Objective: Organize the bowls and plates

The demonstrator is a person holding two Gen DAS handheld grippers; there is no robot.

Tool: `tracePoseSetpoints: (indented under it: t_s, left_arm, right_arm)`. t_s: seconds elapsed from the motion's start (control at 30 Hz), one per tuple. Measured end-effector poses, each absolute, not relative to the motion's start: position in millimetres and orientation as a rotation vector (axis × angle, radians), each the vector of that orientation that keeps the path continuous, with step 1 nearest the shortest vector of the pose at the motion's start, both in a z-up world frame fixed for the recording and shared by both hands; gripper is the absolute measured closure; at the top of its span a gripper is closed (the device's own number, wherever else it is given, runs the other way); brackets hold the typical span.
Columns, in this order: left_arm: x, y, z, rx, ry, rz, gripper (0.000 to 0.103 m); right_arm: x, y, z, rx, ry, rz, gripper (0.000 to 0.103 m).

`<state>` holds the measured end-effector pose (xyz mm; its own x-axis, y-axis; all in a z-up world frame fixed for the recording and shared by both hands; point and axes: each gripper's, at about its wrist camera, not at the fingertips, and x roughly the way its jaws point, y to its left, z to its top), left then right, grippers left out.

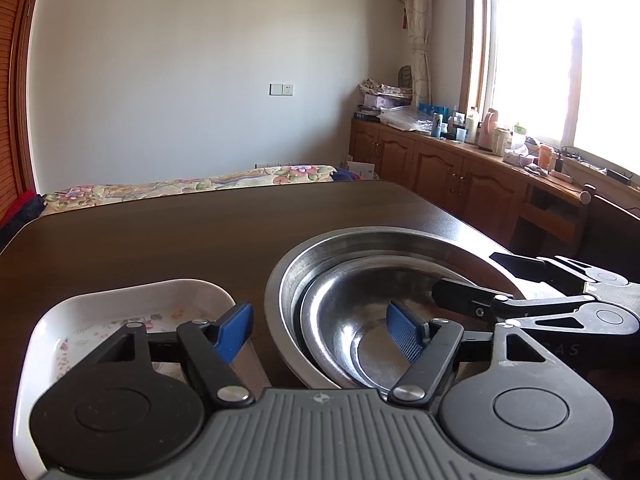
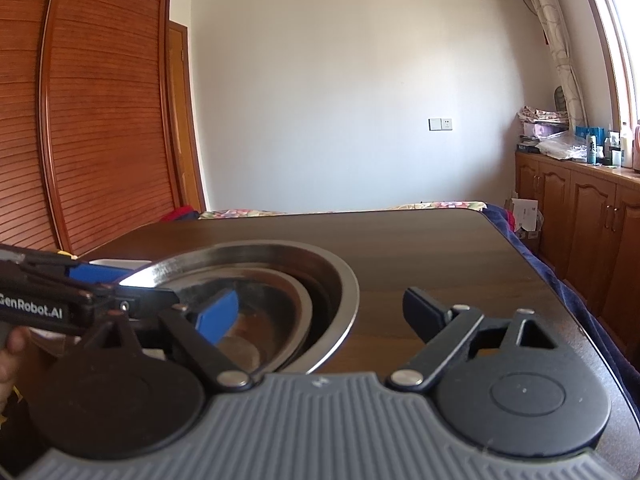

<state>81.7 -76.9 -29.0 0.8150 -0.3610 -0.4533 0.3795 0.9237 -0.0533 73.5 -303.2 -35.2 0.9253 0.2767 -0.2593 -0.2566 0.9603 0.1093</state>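
Two steel bowls [image 1: 360,308] nested on the table [image 1: 160,240]; one white dish [image 1: 100,320] left, seen clearly only in left view. Left tool [image 1: 320,332] and right tool [image 2: 320,316] both wide open, empty.

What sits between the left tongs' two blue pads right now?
In the left wrist view, the left tongs straddle bare dark wooden table and the near rim of the large steel bowl; the white floral dish lies left.

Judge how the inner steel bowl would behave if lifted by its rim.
The inner steel bowl looks thin, so probably light and stiff. Its polished surface may slip. Nested in the larger steel bowl, it may scrape on lifting.
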Motion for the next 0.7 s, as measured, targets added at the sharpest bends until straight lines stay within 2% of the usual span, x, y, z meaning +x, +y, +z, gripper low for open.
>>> tracePoseSetpoints:
  t_s: [0.23, 0.47, 0.7]
  left_arm:
    - [78.3, -77.4, -29.0, 0.055, 0.48, -0.399, 0.036]
    - [75.8, -79.2, -28.5, 0.06, 0.483, -0.393, 0.036]
    - [74.4, -80.4, -27.6, 0.057, 0.488, -0.395, 0.036]
  right_arm:
    - [73.5, -304.4, -35.3, 0.084, 0.296, 0.285, 0.026]
    - [67.6, -306.2, -35.2, 0.122, 0.316, 0.293, 0.03]
    - [62.6, -301.3, -35.4, 0.126, 0.324, 0.302, 0.04]
